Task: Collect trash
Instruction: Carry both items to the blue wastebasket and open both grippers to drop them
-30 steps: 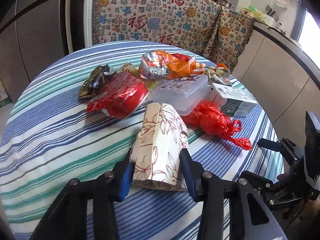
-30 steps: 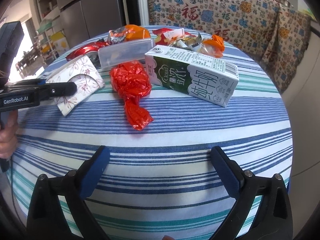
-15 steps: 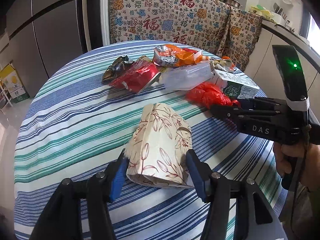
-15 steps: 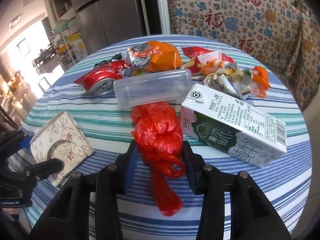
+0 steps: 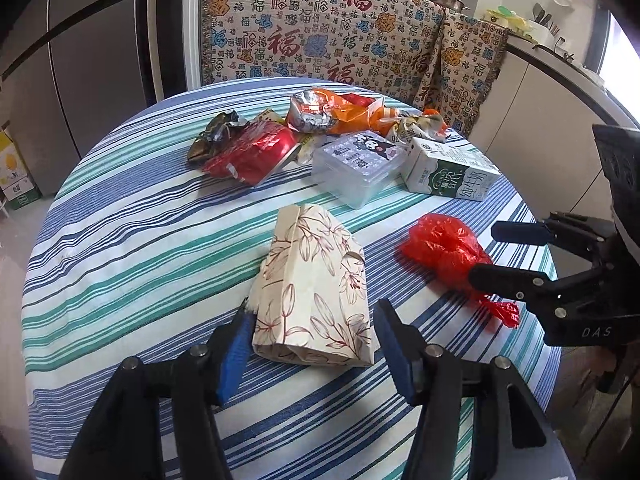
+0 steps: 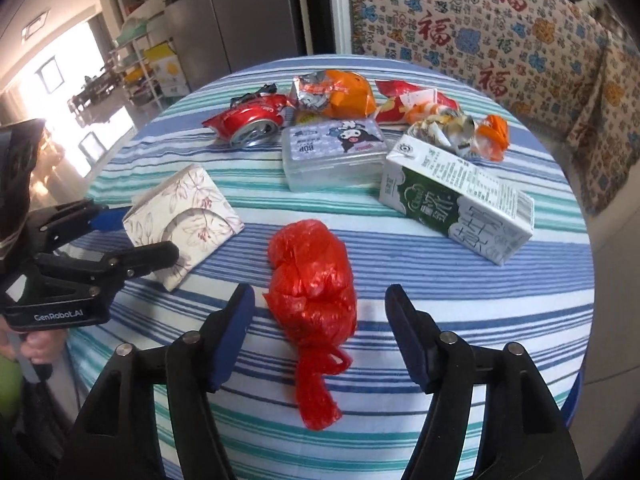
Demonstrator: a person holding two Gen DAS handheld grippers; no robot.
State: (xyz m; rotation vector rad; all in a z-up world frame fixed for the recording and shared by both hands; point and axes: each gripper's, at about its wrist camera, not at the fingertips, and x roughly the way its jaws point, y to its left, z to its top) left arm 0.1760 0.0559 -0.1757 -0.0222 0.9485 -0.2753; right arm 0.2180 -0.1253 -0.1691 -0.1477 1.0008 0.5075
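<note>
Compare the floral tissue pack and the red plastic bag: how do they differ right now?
Look: the floral tissue pack is cream, boxy, with flat printed faces; the red plastic bag is a crumpled, knotted bundle.
Place: the pack sits between the left gripper fingers; the bag between the right gripper fingers.
Contact: the left pad looks against the pack; the right pads clear the bag.
Both lie on the striped tablecloth.

Black left gripper w/ blue pads, silver screws.

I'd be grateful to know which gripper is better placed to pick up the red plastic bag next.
Right. The right gripper straddles the red plastic bag, jaws just reopened clear of it. The left gripper flanks the floral paper bag.
</note>
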